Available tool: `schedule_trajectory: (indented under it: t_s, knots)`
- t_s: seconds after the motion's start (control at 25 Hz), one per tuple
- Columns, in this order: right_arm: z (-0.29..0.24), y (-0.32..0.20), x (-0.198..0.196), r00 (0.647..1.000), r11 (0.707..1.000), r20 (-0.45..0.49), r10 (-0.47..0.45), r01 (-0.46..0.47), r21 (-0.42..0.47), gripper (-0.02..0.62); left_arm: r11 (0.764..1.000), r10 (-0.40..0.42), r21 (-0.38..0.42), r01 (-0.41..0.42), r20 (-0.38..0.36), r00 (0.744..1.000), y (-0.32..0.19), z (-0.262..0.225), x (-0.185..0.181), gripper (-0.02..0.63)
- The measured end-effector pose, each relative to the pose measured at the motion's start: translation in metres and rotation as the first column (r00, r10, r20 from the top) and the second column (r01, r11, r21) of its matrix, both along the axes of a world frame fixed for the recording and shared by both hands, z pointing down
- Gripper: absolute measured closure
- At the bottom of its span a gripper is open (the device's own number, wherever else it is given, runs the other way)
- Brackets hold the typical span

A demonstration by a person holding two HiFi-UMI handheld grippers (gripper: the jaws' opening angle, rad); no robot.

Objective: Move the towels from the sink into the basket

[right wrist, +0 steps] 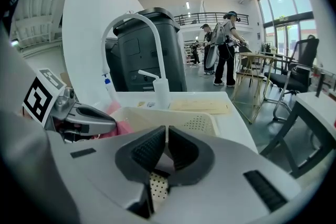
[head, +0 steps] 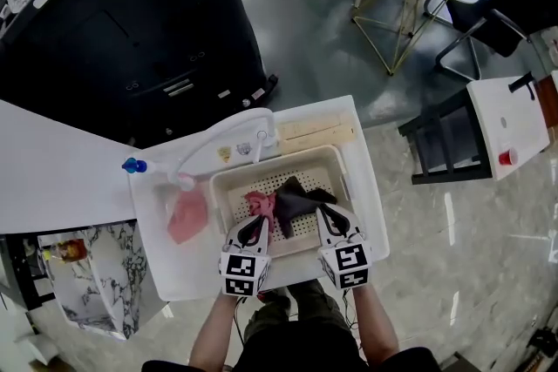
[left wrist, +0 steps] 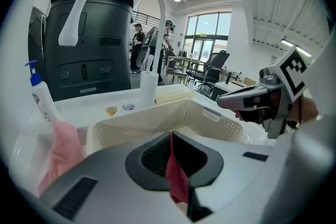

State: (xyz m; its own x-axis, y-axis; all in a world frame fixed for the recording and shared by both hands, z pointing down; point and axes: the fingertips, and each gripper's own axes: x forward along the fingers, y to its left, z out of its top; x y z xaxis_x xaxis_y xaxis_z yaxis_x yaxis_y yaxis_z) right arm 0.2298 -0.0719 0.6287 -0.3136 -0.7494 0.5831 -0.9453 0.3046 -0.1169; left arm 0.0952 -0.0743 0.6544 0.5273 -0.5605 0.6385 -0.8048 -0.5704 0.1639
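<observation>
The left gripper [left wrist: 170, 138] has its fingers pressed together on a strip of red towel [left wrist: 177, 181], which hangs down from between them. The right gripper [right wrist: 166, 132] has its fingers almost together on a thin fold of cloth. The fold looks pale in the right gripper view, but in the head view the dark towel [head: 296, 198] runs right up to these fingertips. Both grippers point down side by side into the near part of the cream perforated basket [head: 277, 167], where the red and dark towels lie touching in the middle. Just left of the basket, a pink towel [head: 187, 216] lies in the sink [head: 174, 266] under the arched white faucet [head: 218, 138]. A blue-capped bottle [head: 132, 165] stands at the sink's far left corner. Basket and sink share one white counter [head: 370, 213].
</observation>
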Motion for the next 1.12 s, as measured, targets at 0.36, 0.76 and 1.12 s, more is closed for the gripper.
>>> schedule_trajectory:
  t_s: [0.36, 0.76, 1.12]
  knots:
    - [-0.005, -0.010, -0.006, 0.999, 1.000, 0.014, -0.029, 0.029, 0.010, 0.554, 0.995, 0.059, -0.074, -0.066, -0.098, 0.993, 0.004, -0.013, 0.014, 0.432]
    - [-0.050, -0.027, -0.019, 0.997, 0.993, 0.018, -0.074, 0.071, 0.098, 0.554, 0.999, 0.033, 0.036, -0.030, -0.087, 0.996, -0.006, -0.066, 0.007, 0.423]
    - [-0.110, -0.036, -0.051, 0.983, 0.960, 0.027, -0.183, 0.173, 0.220, 0.554, 0.979, -0.078, 0.182, 0.091, -0.078, 0.994, -0.011, -0.132, -0.023, 0.508]
